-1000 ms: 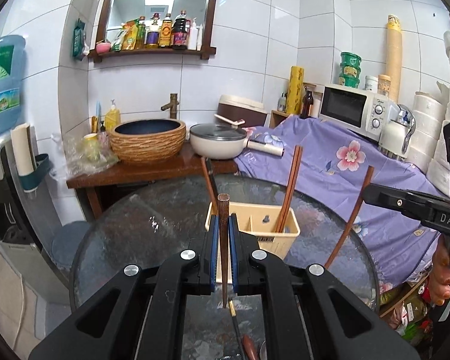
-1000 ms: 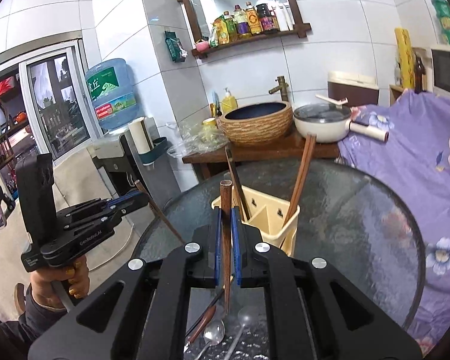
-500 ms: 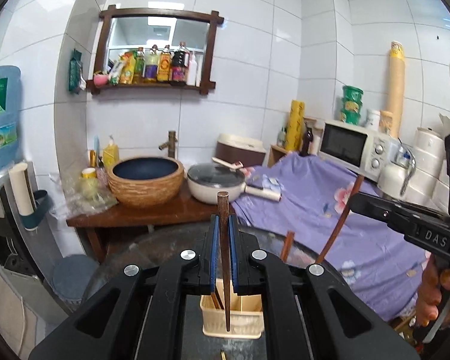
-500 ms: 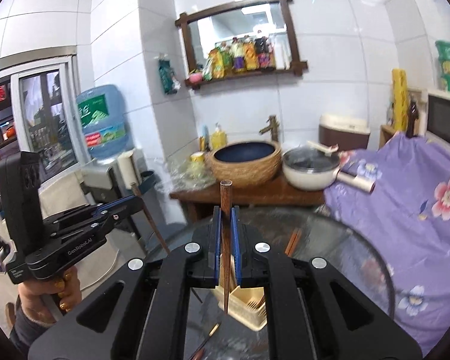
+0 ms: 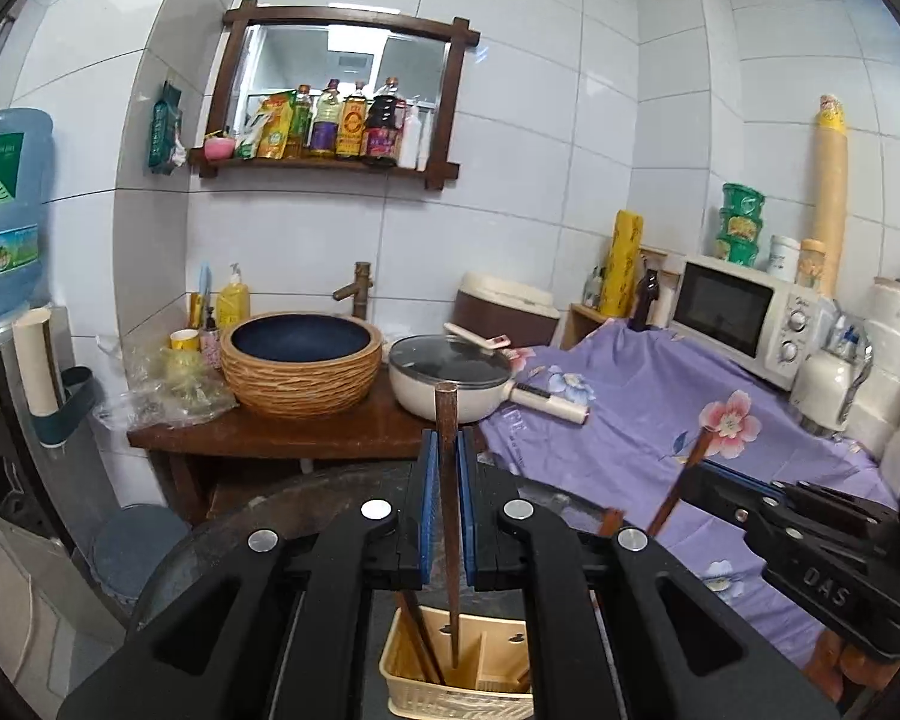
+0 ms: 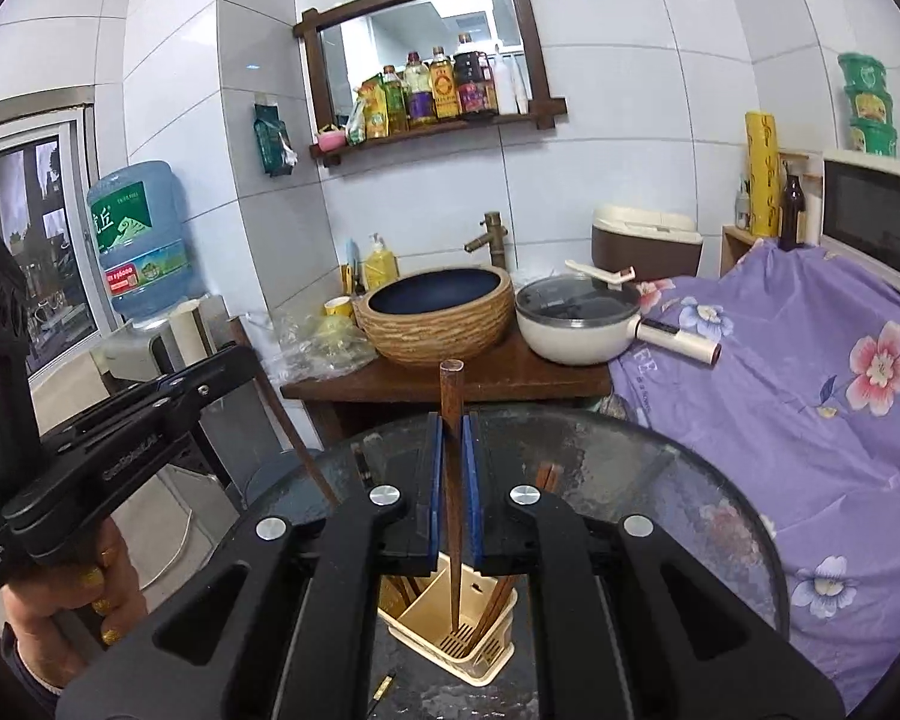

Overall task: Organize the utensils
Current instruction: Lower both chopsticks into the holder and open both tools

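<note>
Each gripper is being held clamped on 1 chopstick: the left gripper [image 5: 448, 516] on its chopstick [image 5: 448, 480], the right gripper [image 6: 453, 492] on its chopstick [image 6: 452, 468], tips pointing down over the caddy [image 6: 450, 630] on the glass table [image 6: 660, 480]. Several chopsticks are already standing inside; these 2 are judged not yet dropped in.
</note>
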Action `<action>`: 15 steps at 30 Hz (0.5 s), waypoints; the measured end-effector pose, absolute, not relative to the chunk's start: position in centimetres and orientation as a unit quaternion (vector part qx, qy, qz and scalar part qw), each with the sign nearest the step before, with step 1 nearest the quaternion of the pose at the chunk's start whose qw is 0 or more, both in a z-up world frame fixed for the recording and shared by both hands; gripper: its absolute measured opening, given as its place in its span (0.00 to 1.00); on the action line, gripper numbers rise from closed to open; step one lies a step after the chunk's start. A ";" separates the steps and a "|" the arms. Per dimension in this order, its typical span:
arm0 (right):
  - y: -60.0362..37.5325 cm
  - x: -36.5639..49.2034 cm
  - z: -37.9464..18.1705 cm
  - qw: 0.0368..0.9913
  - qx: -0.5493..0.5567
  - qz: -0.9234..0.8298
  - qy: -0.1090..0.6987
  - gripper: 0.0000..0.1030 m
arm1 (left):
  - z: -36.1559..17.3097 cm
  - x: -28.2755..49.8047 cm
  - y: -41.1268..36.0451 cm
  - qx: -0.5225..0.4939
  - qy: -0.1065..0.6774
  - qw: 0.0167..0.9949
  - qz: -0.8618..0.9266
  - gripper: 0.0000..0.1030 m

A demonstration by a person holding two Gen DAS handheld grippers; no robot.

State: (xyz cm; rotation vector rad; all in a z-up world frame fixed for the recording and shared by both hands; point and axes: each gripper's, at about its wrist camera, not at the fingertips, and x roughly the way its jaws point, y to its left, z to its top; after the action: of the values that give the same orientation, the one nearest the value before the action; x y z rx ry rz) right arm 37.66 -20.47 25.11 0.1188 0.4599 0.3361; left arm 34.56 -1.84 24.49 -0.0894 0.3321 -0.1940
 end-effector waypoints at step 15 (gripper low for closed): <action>-20.2 38.5 18.3 0.950 0.051 0.154 0.267 0.07 | 15.5 37.0 -1.9 -0.055 0.253 0.961 -0.098 0.06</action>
State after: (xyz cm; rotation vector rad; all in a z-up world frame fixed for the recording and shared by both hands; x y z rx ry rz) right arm 38.50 -20.20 18.34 0.1035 0.5433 0.3133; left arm 37.05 -1.91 15.48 -0.1111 0.5131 -0.1988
